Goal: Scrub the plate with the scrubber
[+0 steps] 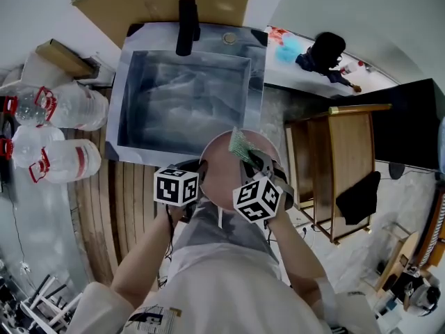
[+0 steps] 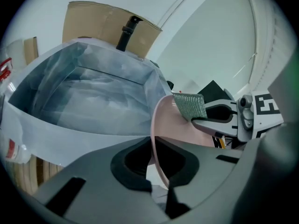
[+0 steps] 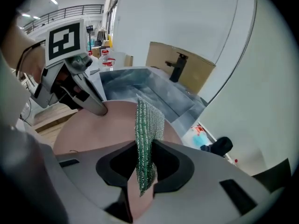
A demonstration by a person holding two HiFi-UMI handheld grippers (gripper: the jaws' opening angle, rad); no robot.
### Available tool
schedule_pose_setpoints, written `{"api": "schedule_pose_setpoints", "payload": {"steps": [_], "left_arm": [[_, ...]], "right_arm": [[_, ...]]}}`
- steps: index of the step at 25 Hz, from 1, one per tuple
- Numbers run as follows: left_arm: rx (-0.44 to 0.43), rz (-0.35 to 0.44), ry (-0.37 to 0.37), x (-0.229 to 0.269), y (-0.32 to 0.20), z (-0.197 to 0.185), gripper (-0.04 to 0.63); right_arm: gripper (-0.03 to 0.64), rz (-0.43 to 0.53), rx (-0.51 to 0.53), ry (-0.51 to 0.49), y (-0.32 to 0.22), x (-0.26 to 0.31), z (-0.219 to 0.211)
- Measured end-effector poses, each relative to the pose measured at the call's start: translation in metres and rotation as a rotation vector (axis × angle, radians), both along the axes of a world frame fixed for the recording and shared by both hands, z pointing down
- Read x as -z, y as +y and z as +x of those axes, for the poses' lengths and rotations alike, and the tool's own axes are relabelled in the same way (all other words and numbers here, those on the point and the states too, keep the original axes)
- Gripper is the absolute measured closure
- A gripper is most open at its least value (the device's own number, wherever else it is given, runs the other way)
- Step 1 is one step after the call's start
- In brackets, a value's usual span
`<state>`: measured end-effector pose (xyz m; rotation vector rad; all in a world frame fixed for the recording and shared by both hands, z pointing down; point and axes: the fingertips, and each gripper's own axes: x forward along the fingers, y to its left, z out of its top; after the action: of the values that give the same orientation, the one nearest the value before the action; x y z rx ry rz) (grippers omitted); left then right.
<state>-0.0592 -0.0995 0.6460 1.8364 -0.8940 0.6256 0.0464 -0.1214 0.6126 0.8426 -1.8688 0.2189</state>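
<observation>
Two grippers: one person holds both over the near edge of a sink, seen from above.
Far left: large clear water bottles [image 1: 69, 106] lie on their sides, well apart from the work.
Sink [image 1: 132, 68]: lined with pale plastic sheeting, a black faucet [image 1: 188, 26] at its back; no water is visible in it.
Counter: wooden slats [image 1: 118, 186] run beside and in front of the sink.
Left gripper [image 1: 200, 179]: jaws clamped on the rim of the plate, holding it off the counter with nothing else supporting it.
Plate [image 1: 222, 172]: round and pink, between the two grippers and just in front of the sink, its face turned up toward the person. It looks clean and dry; no foam or food marks show.
Scrubber [image 1: 241, 145]: a green mesh pad standing on edge at the plate's far right rim. It is at the plate, but whether it presses on the face I cannot tell.
Right gripper [image 1: 249, 160]: jaws closed on the lower part of the scrubber, the rest of the pad sticking out above them.
Done so far: plate picked up and steadied, scrubber gripped and brought to the plate.
Left to do: by my reading nearly all the scrubbing, since the pad sits only at the rim and the broad pink face shows no sign of being worked.
</observation>
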Motion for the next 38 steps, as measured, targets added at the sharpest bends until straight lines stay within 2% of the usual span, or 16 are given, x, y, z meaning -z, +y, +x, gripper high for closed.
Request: {"api": "schedule_pose_setpoints", "payload": {"steps": [7, 13, 18, 24, 29, 31, 34, 38], "left_arm": [[0.092, -0.021, 0.039, 0.0, -0.005, -0.005, 0.566], [0.124, -0.023, 0.042, 0.001, -0.011, -0.009, 0.566], [0.156, -0.037, 0.064, 0.001, -0.014, -0.01, 0.565], [0.138, -0.036, 0.078, 0.004, -0.02, -0.008, 0.563], [0.12, -0.037, 0.078, 0.004, -0.021, -0.007, 0.561], [0.111, -0.039, 0.075, 0.003, -0.021, -0.008, 0.563], [0.085, -0.045, 0.083, 0.004, -0.019, -0.007, 0.563], [0.135, -0.073, 0.132, 0.003, -0.022, -0.003, 0.563]], "right_arm": [[0.503, -0.083, 0.135, -0.011, 0.008, -0.022, -0.034], [0.502, -0.143, 0.311, -0.029, 0.031, -0.025, -0.051], [0.5, -0.258, 0.423, -0.056, 0.072, -0.022, -0.061], [0.5, -0.41, 0.496, -0.091, 0.121, -0.019, -0.05], [0.5, -0.464, 0.495, -0.019, 0.135, -0.02, -0.017], [0.5, -0.461, 0.487, 0.052, 0.129, -0.023, 0.003], [0.5, -0.378, 0.438, 0.173, 0.1, -0.026, 0.032], [0.5, -0.264, 0.385, 0.265, 0.046, -0.031, 0.043]]}}
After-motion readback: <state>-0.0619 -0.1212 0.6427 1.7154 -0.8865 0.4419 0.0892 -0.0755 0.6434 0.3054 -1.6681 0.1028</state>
